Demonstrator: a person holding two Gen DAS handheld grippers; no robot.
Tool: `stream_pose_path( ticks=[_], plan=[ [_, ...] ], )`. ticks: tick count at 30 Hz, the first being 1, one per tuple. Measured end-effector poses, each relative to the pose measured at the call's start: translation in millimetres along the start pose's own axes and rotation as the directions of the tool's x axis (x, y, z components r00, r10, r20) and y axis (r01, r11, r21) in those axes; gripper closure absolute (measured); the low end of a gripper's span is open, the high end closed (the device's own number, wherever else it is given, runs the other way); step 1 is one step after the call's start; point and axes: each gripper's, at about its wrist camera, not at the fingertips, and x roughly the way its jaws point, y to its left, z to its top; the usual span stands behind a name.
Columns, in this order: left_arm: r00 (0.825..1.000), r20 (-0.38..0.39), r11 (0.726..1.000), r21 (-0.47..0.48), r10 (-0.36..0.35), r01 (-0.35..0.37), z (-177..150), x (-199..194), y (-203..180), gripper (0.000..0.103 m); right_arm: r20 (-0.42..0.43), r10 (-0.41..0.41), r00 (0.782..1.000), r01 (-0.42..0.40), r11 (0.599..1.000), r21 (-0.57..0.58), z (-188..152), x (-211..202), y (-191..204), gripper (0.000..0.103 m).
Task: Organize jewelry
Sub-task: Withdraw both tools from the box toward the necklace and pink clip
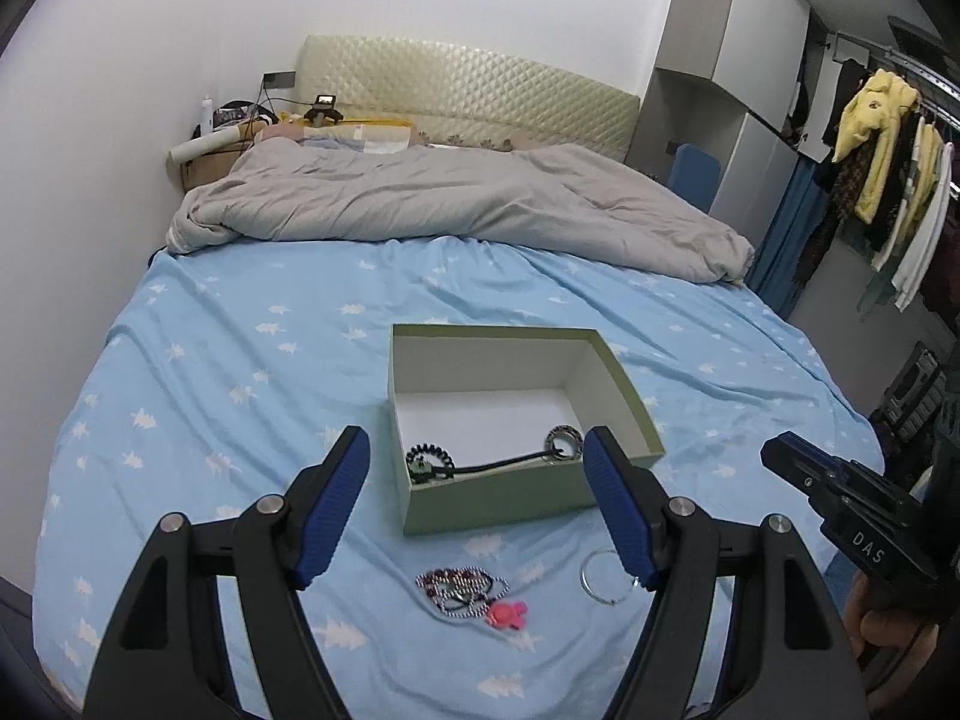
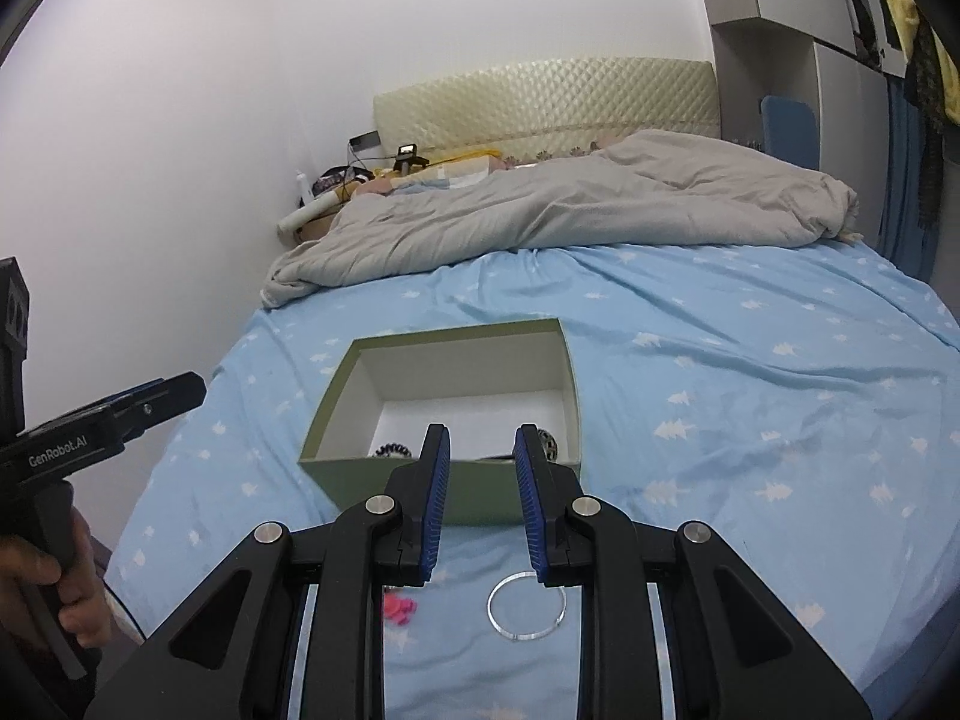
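Observation:
An open green box (image 1: 510, 498) (image 2: 384, 477) with a white inside sits on the blue bed sheet. In it lie a dark beaded bracelet (image 1: 429, 461), a black cord (image 1: 498, 465) and a patterned ring-shaped piece (image 1: 564, 441). In front of the box on the sheet lie a tangle of beaded chains (image 1: 462, 588), a pink piece (image 1: 507, 613) (image 2: 399, 609) and a clear bangle (image 1: 603, 577) (image 2: 527, 606). My left gripper (image 1: 474, 504) is open and empty, above the tangle. My right gripper (image 2: 480, 504) is partly open and empty, above the bangle.
A grey duvet (image 1: 432, 204) is bunched at the far half of the bed, in front of a padded headboard (image 1: 468, 90). A wall runs along the left. A wardrobe and hanging clothes (image 1: 882, 180) stand at the right. The bed's right edge (image 2: 936, 570) is near.

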Motion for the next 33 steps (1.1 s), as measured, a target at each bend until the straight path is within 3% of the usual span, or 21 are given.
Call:
stream_pose_path(
  ticks=[15, 23, 33],
  plan=[
    [0.999, 0.024, 0.999, 0.014, -0.043, 0.043, -48, -35, -10, 0.029, 0.070, 0.000, 0.998, 0.000, 1.000, 0.002, -49, -49, 8, 0.082],
    [0.999, 0.008, 0.999, 0.016, -0.039, 0.039, -80, -37, -12, 0.029, 0.065, -0.006, 0.998, 0.006, 1.000, 0.003, -80, -54, 6, 0.082],
    [0.997, -0.053, 0.998, -0.022, -0.058, 0.057, -115, -19, -5, 0.030, -0.001, -0.019, 1.000, 0.019, 1.000, -0.017, -128, -44, 2, 0.082]
  ],
)
